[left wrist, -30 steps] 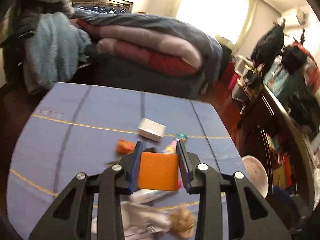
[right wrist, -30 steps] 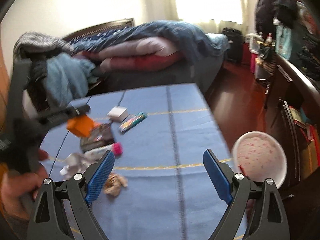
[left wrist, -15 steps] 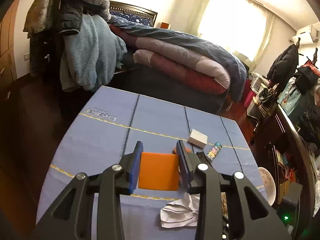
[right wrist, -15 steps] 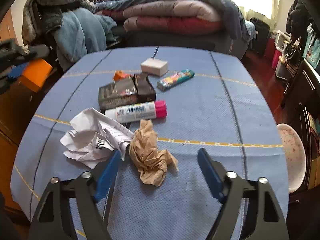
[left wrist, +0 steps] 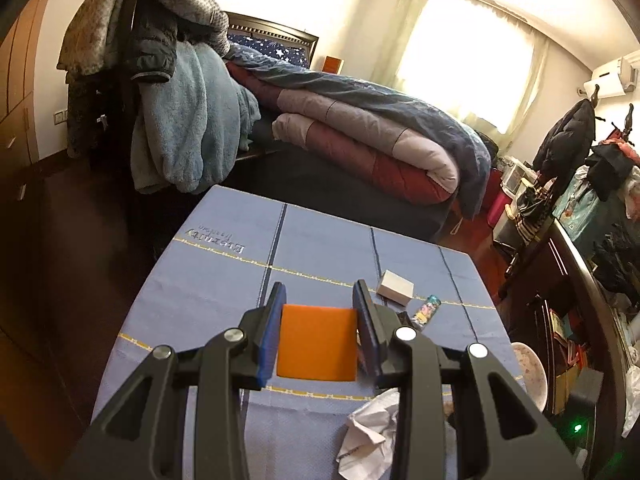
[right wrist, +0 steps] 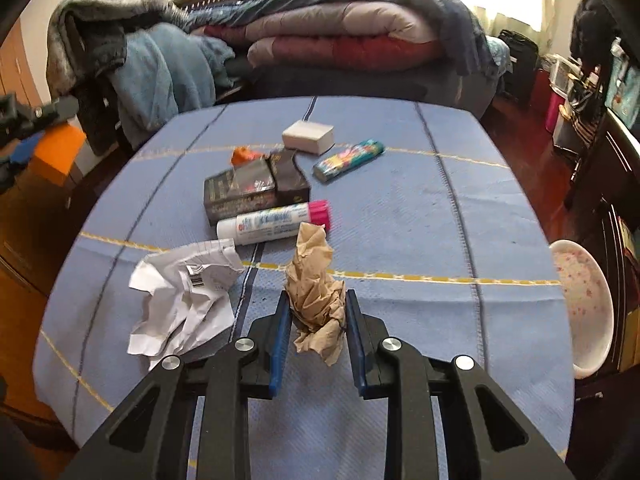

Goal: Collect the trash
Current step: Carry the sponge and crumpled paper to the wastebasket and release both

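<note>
Flanking the brown paper wad (right wrist: 316, 304): white paper (right wrist: 184, 296), spray can (right wrist: 272, 220).

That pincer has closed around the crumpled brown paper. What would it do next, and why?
Probably lift. The right gripper looks shut on the brown paper wad, which still rests on the blue tablecloth; raising it would clear the white crumpled paper beside it.
</note>
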Demonstrator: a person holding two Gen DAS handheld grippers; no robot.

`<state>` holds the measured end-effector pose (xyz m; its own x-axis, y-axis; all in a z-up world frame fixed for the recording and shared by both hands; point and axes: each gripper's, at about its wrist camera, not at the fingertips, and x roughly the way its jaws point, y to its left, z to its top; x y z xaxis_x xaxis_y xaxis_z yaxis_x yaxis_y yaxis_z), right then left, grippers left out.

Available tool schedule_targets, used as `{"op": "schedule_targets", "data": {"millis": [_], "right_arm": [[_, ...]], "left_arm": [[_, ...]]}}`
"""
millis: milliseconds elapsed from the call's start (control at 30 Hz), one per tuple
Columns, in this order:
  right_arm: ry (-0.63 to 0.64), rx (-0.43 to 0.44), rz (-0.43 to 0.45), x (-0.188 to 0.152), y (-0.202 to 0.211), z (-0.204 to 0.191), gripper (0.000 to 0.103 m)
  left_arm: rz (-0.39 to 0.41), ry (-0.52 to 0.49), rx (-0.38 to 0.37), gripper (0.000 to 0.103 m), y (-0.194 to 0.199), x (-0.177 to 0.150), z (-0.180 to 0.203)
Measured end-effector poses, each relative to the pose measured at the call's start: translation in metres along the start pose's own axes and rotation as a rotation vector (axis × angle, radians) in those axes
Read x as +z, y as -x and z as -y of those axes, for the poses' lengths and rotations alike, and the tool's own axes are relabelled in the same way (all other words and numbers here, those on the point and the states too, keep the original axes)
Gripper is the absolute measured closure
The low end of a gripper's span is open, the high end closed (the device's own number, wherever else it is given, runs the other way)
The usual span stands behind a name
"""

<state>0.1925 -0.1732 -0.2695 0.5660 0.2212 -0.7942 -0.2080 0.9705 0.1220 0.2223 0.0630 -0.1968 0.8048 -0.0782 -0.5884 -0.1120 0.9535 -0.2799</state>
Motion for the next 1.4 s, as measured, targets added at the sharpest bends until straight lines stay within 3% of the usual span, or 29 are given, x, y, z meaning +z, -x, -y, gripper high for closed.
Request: {"op": "schedule_targets", "data": {"millis": [433,800,1400], "right_arm": [[-0.095,-0.023,0.114,0.0,0.062,0.046,0.077],[-0.161,-0.046,0.188,-0.007,0.097,0.086,0.076],[-0.296,-0.117,0.252,-0.028,0.121,0.159,0.076]], "left_arm": [[0.037,-0.089,-0.077,0.068,0.026,-0.001,0.047],[0.043,-0.183,-0.199,0.068,0.039,-0.009,0.11],[-0.001,-0.371,-0.345,0.068,0.019,-0.038,0.227]]}}
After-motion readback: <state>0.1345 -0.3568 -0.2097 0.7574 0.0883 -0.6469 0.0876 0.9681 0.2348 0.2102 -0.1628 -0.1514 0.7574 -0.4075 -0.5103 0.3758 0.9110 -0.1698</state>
